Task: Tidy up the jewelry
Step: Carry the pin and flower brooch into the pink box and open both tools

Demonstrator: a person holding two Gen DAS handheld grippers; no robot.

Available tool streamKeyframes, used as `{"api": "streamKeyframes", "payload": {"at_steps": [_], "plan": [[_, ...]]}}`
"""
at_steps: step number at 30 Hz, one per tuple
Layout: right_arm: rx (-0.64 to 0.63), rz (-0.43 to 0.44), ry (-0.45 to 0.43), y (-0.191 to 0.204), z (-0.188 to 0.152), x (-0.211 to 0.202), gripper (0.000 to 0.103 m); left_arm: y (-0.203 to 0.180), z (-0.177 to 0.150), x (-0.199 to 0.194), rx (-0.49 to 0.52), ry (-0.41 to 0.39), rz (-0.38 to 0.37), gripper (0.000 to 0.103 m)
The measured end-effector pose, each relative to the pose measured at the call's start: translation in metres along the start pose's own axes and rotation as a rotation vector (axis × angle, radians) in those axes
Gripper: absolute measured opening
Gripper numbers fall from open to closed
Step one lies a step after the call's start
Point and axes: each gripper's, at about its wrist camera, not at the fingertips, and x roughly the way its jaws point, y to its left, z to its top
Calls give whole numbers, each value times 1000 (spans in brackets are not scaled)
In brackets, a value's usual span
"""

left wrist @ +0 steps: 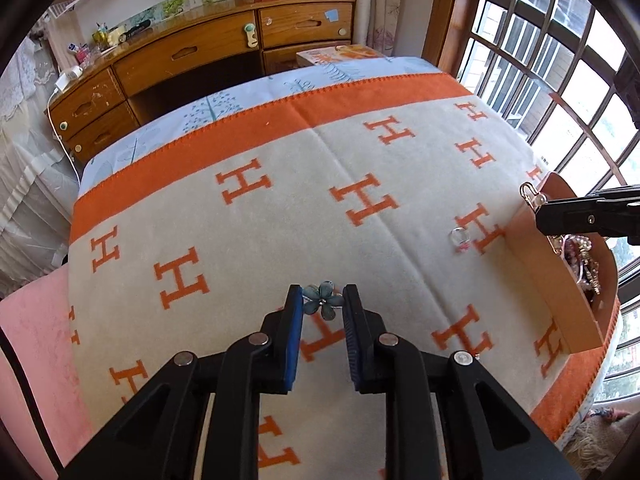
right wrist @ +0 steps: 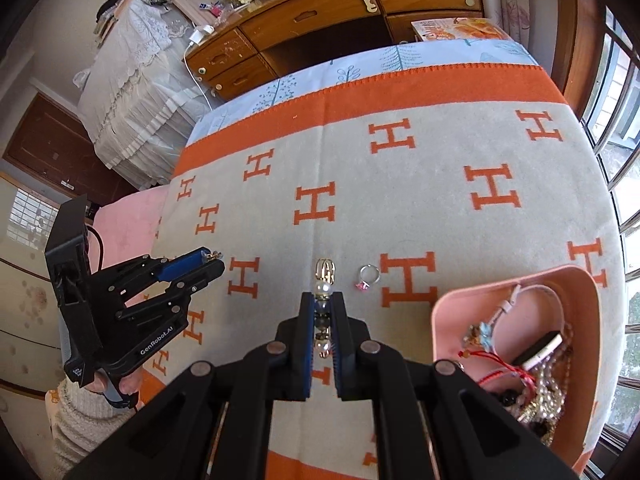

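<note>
Your left gripper [left wrist: 322, 302] pinches a blue flower charm [left wrist: 323, 299]; your right gripper [right wrist: 323, 312] clamps a pearl earring [right wrist: 323, 312]. Beyond, a ring [right wrist: 369, 276] lies on the blanket [right wrist: 420, 184], apparently loose. Next: carry both to the pink box [right wrist: 580, 280].

A: What covers the bed?
B: A matt, fuzzy woven blanket [left wrist: 280, 208], grey and orange.
A: The jewelry?
B: A glossy enamel-look flower [left wrist: 323, 299] between the left gripper [left wrist: 322, 300] pads; a pearl clip [right wrist: 324, 308] of shiny gold metal in the right gripper [right wrist: 323, 320]; a bright metal ring [right wrist: 369, 275].
A: And the grippers, the tray?
B: Matt black plastic; smooth matt pink tray [right wrist: 588, 312]. The desk [left wrist: 184, 52] is glossy varnished wood.
</note>
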Motion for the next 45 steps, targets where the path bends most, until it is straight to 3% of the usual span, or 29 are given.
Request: {"api": "streamKeyframes", "payload": {"at_steps": [9,15,20,28,32,34,38,41,45], "plan": [[9,-60,-134,-52,-30,-77,7,-94,31,-35,16,-61,-130,18],[61,-124,-114,-97,-45,-79,7,-157,44,-16,37,-32,-206,18],[114,-115,-87,-124,-48,-67,7,-186,51,13,13,29,-226,18],[236,22,-77,-143,-29,-47,8,-204,49,45,1,108,-240,18],[259,31,-42,-143,-22,-35,8,-205,48,43,5,106,-245,23],[260,22,-39,-142,-22,-33,8,-202,49,37,3,95,-249,30],[245,16,-32,-139,-22,-32,10,-194,50,24,-6,57,-233,61],[243,6,-44,-138,-22,-34,16,-187,49,17,-14,42,-217,62],[211,-22,-63,-131,-26,-39,16,-175,42,5,-36,14,-202,62]]}}
